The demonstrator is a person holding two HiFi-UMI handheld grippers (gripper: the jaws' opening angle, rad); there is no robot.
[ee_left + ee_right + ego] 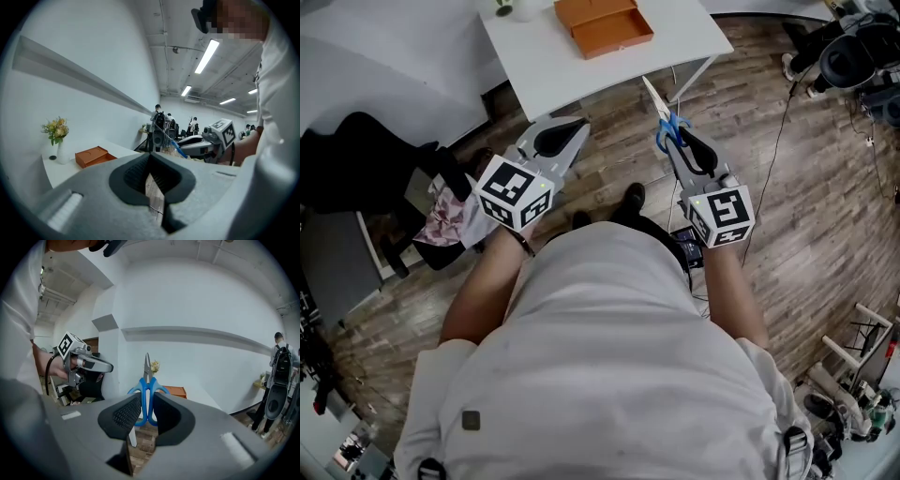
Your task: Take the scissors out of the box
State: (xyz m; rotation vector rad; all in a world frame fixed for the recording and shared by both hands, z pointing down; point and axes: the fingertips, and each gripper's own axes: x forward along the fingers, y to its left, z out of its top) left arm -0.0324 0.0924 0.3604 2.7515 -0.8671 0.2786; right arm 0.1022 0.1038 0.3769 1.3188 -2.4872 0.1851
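The orange box (605, 26) lies open on the white table (534, 66), some way ahead of both grippers. My right gripper (675, 129) is shut on the blue-handled scissors (668, 124), held in the air over the wooden floor with the blades pointing toward the table. In the right gripper view the scissors (147, 380) stand upright between the pads, the box (176, 391) behind them. My left gripper (578, 125) is shut on nothing, level with the right one; its closed jaws (150, 157) show only floor beneath. The box (93, 156) sits left of them.
A vase of flowers (57, 136) stands at the table's far left corner. A dark chair with a pink cloth (445, 216) is at my left. Cables (778, 141) and equipment (853, 56) lie on the floor at right. Several people (161, 124) stand far off.
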